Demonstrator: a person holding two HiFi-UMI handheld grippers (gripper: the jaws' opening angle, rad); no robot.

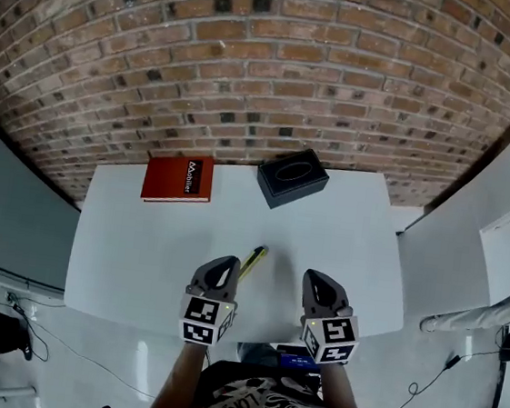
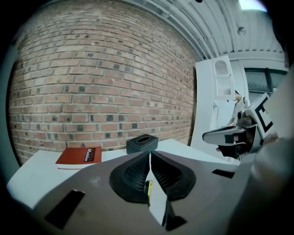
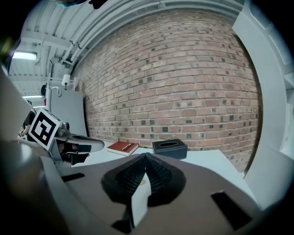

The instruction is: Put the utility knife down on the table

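The yellow-and-black utility knife [image 1: 253, 260] lies slantwise on the white table [image 1: 139, 258], its near end right beside the tip of my left gripper [image 1: 227, 265]. In the left gripper view the jaws meet at the tip of the left gripper [image 2: 150, 155], and a sliver of the yellow knife [image 2: 148, 186] shows through the slit below them, down on the table. Nothing is pinched between them. My right gripper [image 1: 313, 279] hovers to the right of the knife, apart from it. In its own view the right gripper [image 3: 145, 156] has its jaws shut and holds nothing.
A red book [image 1: 178, 179] lies at the table's back left. A black tissue box [image 1: 292, 177] stands at the back middle, against the brick wall [image 1: 271, 63]. Both also show ahead as the book [image 2: 79, 155] and the box [image 3: 169, 148]. A white partition [image 1: 457, 240] borders the right side.
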